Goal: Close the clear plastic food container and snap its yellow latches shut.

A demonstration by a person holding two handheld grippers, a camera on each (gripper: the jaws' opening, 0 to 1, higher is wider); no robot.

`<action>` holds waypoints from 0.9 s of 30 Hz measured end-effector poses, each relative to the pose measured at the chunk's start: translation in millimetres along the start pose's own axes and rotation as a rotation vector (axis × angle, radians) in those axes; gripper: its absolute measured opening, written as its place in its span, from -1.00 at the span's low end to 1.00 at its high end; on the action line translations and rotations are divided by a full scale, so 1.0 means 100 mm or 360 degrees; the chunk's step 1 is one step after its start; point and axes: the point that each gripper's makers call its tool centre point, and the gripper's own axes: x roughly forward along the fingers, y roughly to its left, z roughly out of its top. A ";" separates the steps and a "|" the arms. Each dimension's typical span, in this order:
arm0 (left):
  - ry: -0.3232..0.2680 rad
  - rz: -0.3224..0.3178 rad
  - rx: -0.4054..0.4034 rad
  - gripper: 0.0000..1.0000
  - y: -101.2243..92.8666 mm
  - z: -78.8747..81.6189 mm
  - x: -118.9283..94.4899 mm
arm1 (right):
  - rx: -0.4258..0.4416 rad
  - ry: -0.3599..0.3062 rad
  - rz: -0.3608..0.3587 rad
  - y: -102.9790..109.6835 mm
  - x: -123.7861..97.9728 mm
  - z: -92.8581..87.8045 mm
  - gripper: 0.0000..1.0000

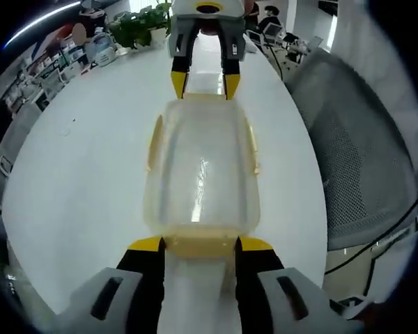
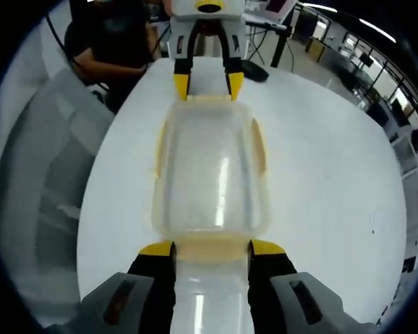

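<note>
Latching step now, by the look of it: lid sitting on the container (image 1: 200,181), lying lengthwise mid-tabletop (image 1: 76,174) between the two grippers. Facing each other across it — left gripper (image 1: 197,245) with fingers (image 1: 145,245) spread either side of the near end latch (image 1: 198,246), tips at its corners; right gripper (image 2: 211,248) doing the same at the opposite end, fingers (image 2: 157,249) spread around that latch (image 2: 210,249). Not pinching anything, as far as can be told. Showing along both long sides too, yellow side latches (image 1: 154,142); cannot tell whether snapped down or standing out. Calling next for pressing each end latch down against the rim until it catches, while bracing the far end. Standing near one tabletop edge, a mesh chair (image 1: 352,160); at the other, a seated person (image 2: 118,42) — neither blocking the work.
</note>
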 end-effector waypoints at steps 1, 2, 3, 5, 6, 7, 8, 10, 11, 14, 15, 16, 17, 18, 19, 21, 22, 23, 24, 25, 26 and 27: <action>0.0001 -0.0002 -0.0001 -0.22 0.00 0.01 0.00 | -0.0001 -0.0001 0.0001 0.00 -0.01 0.00 -0.22; 0.0001 -0.0001 0.0000 -0.22 -0.01 0.02 -0.01 | -0.0002 -0.0002 -0.0001 0.00 -0.02 0.00 -0.22; 0.0002 0.0002 -0.0001 -0.22 0.00 0.02 -0.02 | -0.0003 -0.0004 -0.0003 0.00 -0.03 0.00 -0.22; 0.0004 0.0004 -0.0001 -0.22 -0.02 0.05 -0.03 | -0.0002 -0.0007 -0.0002 0.01 -0.06 0.00 -0.22; 0.0005 0.0005 0.0000 -0.22 -0.02 0.06 -0.04 | -0.0001 -0.0008 0.0000 0.01 -0.07 0.00 -0.22; 0.0003 0.0004 0.0000 -0.22 -0.03 0.07 -0.05 | -0.0001 -0.0009 0.0004 0.02 -0.09 -0.01 -0.22; 0.0001 0.0001 -0.0003 -0.22 -0.03 0.08 -0.05 | -0.0002 -0.0011 0.0006 0.02 -0.10 -0.01 -0.22; -0.0006 -0.0007 -0.0005 -0.22 -0.04 0.10 -0.06 | 0.0003 -0.0016 0.0018 0.04 -0.12 -0.02 -0.22; -0.0006 -0.0009 -0.0005 -0.21 -0.05 0.11 -0.06 | 0.0005 -0.0017 0.0021 0.04 -0.13 -0.02 -0.22; -0.0004 -0.0013 -0.0007 -0.22 -0.06 0.16 -0.07 | 0.0001 -0.0010 0.0020 0.05 -0.16 -0.05 -0.22; -0.0003 -0.0011 -0.0004 -0.22 -0.07 0.18 -0.07 | 0.0002 -0.0008 0.0019 0.06 -0.17 -0.06 -0.22; -0.0004 -0.0013 -0.0006 -0.22 -0.07 0.19 -0.07 | 0.0000 -0.0003 0.0018 0.06 -0.18 -0.07 -0.22; -0.0005 -0.0017 -0.0011 -0.22 -0.08 0.21 -0.07 | -0.0004 -0.0001 0.0017 0.06 -0.19 -0.08 -0.22; -0.0010 -0.0014 -0.0007 -0.22 -0.09 0.23 -0.07 | -0.0002 -0.0001 0.0014 0.06 -0.21 -0.10 -0.22; -0.0013 -0.0010 -0.0006 -0.22 -0.08 0.24 -0.08 | -0.0002 -0.0001 0.0013 0.06 -0.22 -0.10 -0.22; -0.0015 -0.0009 -0.0006 -0.22 -0.08 0.28 -0.08 | -0.0002 -0.0002 0.0010 0.07 -0.25 -0.11 -0.22; -0.0014 -0.0009 -0.0002 -0.22 -0.09 0.30 -0.08 | -0.0004 0.0000 0.0008 0.07 -0.27 -0.12 -0.22; -0.0008 -0.0008 0.0003 -0.22 -0.09 0.31 -0.09 | -0.0003 0.0000 0.0008 0.07 -0.28 -0.13 -0.22; -0.0002 -0.0009 0.0008 -0.22 -0.09 0.33 -0.09 | 0.0001 0.0002 0.0011 0.08 -0.28 -0.13 -0.22; -0.0001 -0.0010 0.0009 -0.22 -0.09 0.34 -0.09 | 0.0000 0.0003 0.0011 0.08 -0.29 -0.14 -0.22; -0.0003 -0.0012 0.0006 -0.22 -0.09 0.36 -0.09 | -0.0001 0.0006 0.0009 0.08 -0.30 -0.16 -0.22; -0.0005 -0.0013 0.0006 -0.22 -0.10 0.37 -0.09 | 0.0000 0.0007 0.0010 0.08 -0.31 -0.17 -0.22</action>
